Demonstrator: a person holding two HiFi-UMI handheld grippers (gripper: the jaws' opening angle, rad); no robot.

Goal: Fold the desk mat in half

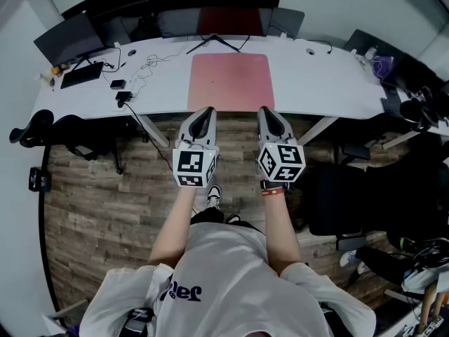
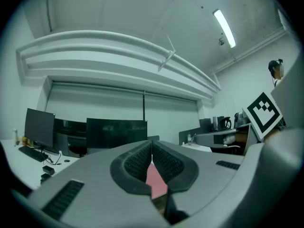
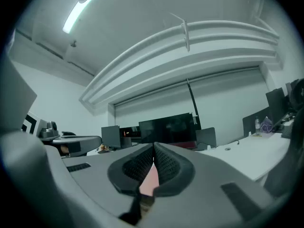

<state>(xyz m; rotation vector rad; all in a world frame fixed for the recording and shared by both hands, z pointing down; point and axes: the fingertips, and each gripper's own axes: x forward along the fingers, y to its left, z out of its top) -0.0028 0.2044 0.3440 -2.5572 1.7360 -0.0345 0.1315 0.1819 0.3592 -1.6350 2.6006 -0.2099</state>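
Task object: a flat pink rectangular desk mat (image 1: 231, 81) lay unfolded at the middle of the long white tabletop (image 1: 330, 83), its near edge along the tabletop's front edge.
Left gripper: the grey two-jaw left gripper (image 1: 204, 112) was held level, pointing at the mat's near left corner; its jaws were pressed together with nothing between the black ribbed pads (image 2: 137, 161).
Right gripper: the grey two-jaw right gripper (image 1: 267, 111) was held level, pointing at the mat's near right corner; its jaws likewise met and were empty.
View past the jaws: in each gripper view a sliver of pink mat showed below the closed tips, beyond the pads and not clamped by them.
Spacing: the two grippers were side by side, apart, each with its marker cube toward the person.
Tabletop, left end: a dark flat monitor (image 1: 62, 37) and a black keyboard (image 1: 81, 74), well apart from the mat.
Floor: brown wood planks (image 1: 91, 202) under the person.
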